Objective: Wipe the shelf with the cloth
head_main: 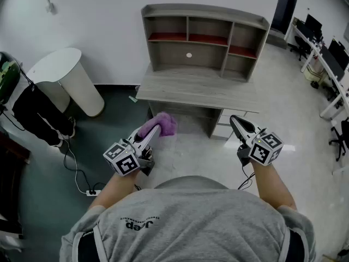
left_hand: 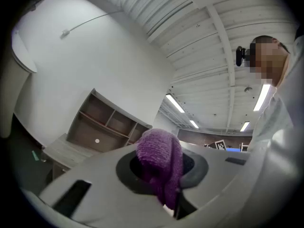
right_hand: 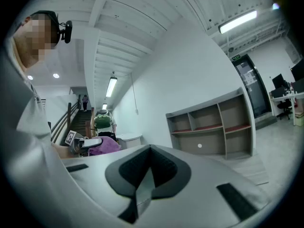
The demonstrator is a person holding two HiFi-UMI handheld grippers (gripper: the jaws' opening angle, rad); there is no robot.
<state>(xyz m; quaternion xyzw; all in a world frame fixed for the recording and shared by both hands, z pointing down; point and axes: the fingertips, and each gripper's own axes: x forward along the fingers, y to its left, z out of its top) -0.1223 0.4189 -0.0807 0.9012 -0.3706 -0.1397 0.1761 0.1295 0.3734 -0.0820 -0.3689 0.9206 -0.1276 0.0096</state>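
Observation:
A grey wooden shelf unit [head_main: 205, 39] with open compartments stands on a desk [head_main: 196, 89] against the white wall; it also shows in both gripper views [left_hand: 102, 125] [right_hand: 213, 125]. A purple cloth [head_main: 160, 124] [left_hand: 161, 163] is bunched between the jaws of my left gripper [head_main: 154, 130], which is shut on it, held in the air short of the desk's front edge. My right gripper [head_main: 235, 122] is shut with nothing in it, held level with the left one in front of the desk's right side. The cloth [right_hand: 103, 147] also shows in the right gripper view.
A white round bin [head_main: 68, 79] stands left of the desk. A dark bag [head_main: 41, 116] and a cable with a power strip [head_main: 91, 191] lie on the floor at the left. Office desks and chairs [head_main: 327, 53] stand at the far right.

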